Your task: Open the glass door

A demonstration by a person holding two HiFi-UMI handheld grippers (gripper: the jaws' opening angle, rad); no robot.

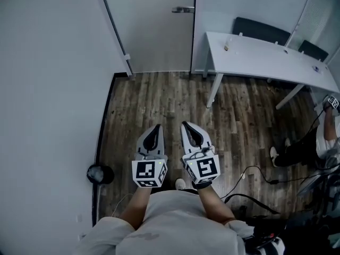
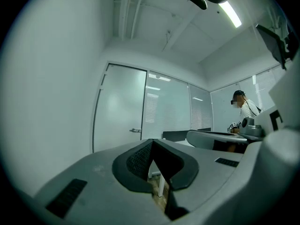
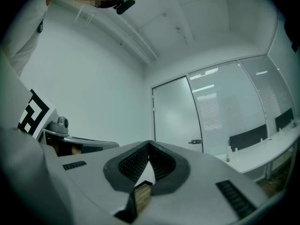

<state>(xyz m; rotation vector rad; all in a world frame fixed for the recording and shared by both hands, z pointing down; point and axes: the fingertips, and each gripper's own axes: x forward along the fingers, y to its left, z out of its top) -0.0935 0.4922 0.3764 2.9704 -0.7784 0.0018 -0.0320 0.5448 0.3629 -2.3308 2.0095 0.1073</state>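
The frosted glass door (image 1: 151, 28) stands closed ahead, its metal lever handle (image 1: 183, 9) at the right edge. The same door (image 2: 119, 109) and handle (image 2: 135, 131) appear in the left gripper view, and the door (image 3: 178, 116) with its handle (image 3: 195, 142) in the right gripper view. My left gripper (image 1: 155, 127) and right gripper (image 1: 185, 125) are held side by side over the wood floor, well short of the door. Both point level toward it with jaw tips touching and nothing between them.
A white wall (image 1: 48, 89) runs along the left. A white table (image 1: 265, 57) with dark chairs (image 1: 260, 30) stands at the right. A person (image 1: 324, 137) sits at the far right, with cables (image 1: 255, 182) on the floor. A black round object (image 1: 99, 173) lies by the wall.
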